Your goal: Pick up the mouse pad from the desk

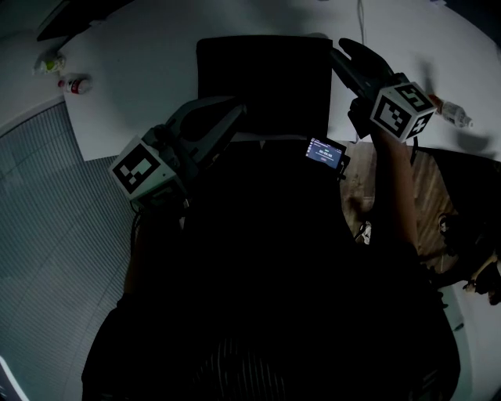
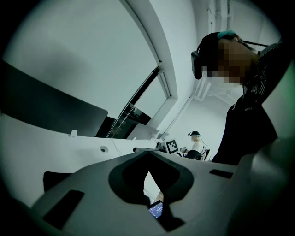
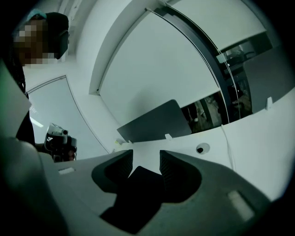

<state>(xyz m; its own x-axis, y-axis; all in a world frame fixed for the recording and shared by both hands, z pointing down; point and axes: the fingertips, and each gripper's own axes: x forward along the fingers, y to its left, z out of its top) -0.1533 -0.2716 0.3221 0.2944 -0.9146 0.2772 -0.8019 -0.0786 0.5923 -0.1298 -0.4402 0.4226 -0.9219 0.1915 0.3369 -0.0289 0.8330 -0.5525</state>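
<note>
The black mouse pad [image 1: 262, 78] lies flat on the white desk [image 1: 141, 70], straight ahead of me. My left gripper [image 1: 235, 113] hovers at the pad's near left corner. In its own view the left gripper [image 2: 148, 161] has its tips touching, with nothing between them. My right gripper [image 1: 338, 47] is at the pad's right edge, near the far corner. In the right gripper view its jaws [image 3: 146, 156] stand apart. A corner of the mouse pad [image 3: 138, 184] shows in the gap, and the pads do not touch it.
A small device with a lit screen [image 1: 325, 151] sits at the desk's near edge. Small bottles [image 1: 74, 84] lie at the far left and another bottle [image 1: 454, 116] at the right. A dark monitor [image 3: 156, 122] stands at the back, beside a cable [image 1: 362, 19]. A distant person [image 2: 197, 144] sits far off.
</note>
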